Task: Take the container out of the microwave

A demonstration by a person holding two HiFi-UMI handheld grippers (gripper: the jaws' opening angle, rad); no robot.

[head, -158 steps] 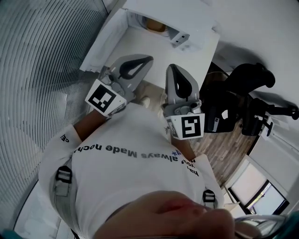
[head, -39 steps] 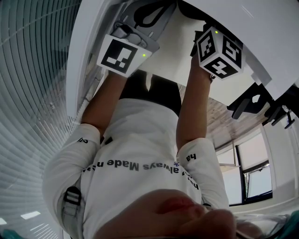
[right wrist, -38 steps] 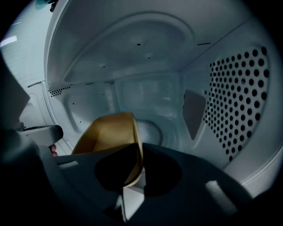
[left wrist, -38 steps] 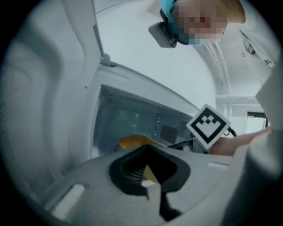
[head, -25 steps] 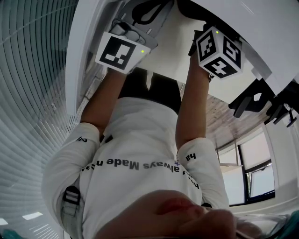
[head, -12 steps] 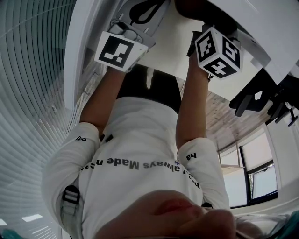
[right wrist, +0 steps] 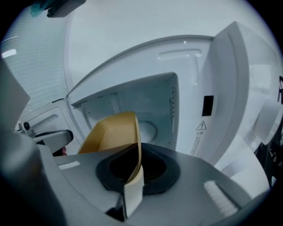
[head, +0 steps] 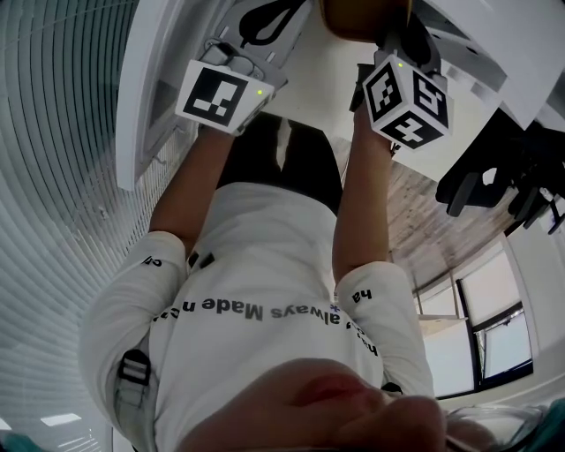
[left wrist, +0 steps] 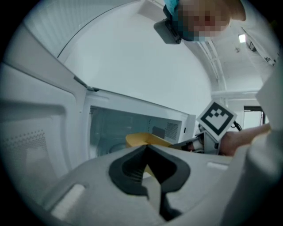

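Dim, bluish, fisheye-warped, softly blurred

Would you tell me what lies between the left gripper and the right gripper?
The yellow container lies between them, as the head view shows; the right gripper is clamped on its wall.

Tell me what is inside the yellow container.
Only bare yellow inner walls show in the container. Its floor is covered by the right tongs, shut on its rim, so contents there cannot be ruled out.
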